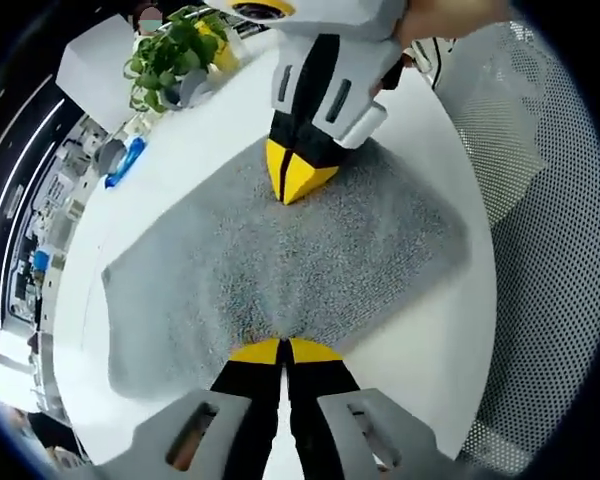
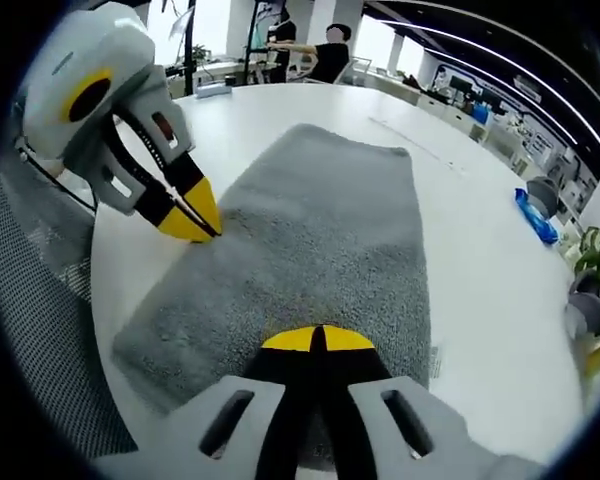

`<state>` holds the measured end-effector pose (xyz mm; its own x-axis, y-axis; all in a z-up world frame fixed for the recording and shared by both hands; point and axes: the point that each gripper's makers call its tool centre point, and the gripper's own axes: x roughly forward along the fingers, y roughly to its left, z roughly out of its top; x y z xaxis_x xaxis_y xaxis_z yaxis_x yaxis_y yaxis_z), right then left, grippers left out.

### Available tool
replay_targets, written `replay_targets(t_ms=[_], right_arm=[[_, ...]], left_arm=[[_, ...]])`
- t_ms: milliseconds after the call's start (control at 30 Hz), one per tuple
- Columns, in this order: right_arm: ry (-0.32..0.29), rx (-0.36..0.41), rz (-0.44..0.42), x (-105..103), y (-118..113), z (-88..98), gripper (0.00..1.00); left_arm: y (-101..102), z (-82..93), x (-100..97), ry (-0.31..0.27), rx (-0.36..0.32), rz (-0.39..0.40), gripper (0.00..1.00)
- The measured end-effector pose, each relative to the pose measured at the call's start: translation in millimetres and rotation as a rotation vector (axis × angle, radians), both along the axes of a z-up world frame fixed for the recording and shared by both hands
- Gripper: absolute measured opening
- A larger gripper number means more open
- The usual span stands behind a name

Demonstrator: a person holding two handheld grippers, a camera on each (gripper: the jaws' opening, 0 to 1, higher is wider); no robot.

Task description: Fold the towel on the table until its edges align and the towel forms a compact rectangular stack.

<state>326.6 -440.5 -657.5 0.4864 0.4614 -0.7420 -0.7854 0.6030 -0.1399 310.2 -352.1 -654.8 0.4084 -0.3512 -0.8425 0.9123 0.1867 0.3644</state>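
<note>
The grey terry towel (image 1: 280, 255) lies flat across the white table (image 1: 420, 360), one long strip of it, just inside the table's curved edge. It looks soft, light and floppy to me: it would sag from any pinch and drag on the tabletop, not slide, so the hems and corners seem the places to take it, never the middle.

In the left gripper view, the left gripper (image 1: 284, 351) has its yellow tips pressed together with no gap, right at the towel's near hem; I'd guess a fold of cloth is nipped there, though I can't see it between them. Opposite it, the right gripper (image 1: 298, 178) bites down on the far hem, tips likewise closed.

In the right gripper view, its own tips (image 2: 318, 339) meet on the towel edge.

A potted plant (image 1: 170, 55) stands well beyond.
</note>
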Motion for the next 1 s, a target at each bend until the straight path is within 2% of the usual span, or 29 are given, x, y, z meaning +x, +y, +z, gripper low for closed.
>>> replay_targets(t_ms=[200, 333, 500, 700, 900, 967, 1000], right_arm=[[0.006, 0.01, 0.008, -7, 4, -0.1, 0.0], [0.055, 0.023, 0.013, -15, 7, -0.4, 0.0], [0.067, -0.031, 0.049, -23, 11, -1.5, 0.0], [0.083, -0.034, 0.053, -34, 13, -1.6, 0.0], [0.066, -0.048, 0.054, -37, 15, -1.8, 0.0], [0.047, -0.055, 0.058, -42, 16, -1.5, 0.0], [0.038, -0.06, 0.066, -46, 17, -1.3, 0.0]], left_arm=[[6, -0.2, 3.3, 0.004, -0.007, 0.025, 0.01], [10, -0.4, 5.2, 0.014, -0.03, 0.065, 0.01], [12, -0.4, 4.4, -0.006, -0.03, 0.072, 0.01], [13, -0.2, 5.2, -0.027, -0.015, 0.081, 0.01], [16, 0.7, 7.0, -0.028, -0.044, 0.1, 0.01], [15, 0.7, 6.0, -0.039, -0.034, 0.09, 0.01], [15, 0.9, 5.8, -0.062, -0.001, 0.059, 0.01]])
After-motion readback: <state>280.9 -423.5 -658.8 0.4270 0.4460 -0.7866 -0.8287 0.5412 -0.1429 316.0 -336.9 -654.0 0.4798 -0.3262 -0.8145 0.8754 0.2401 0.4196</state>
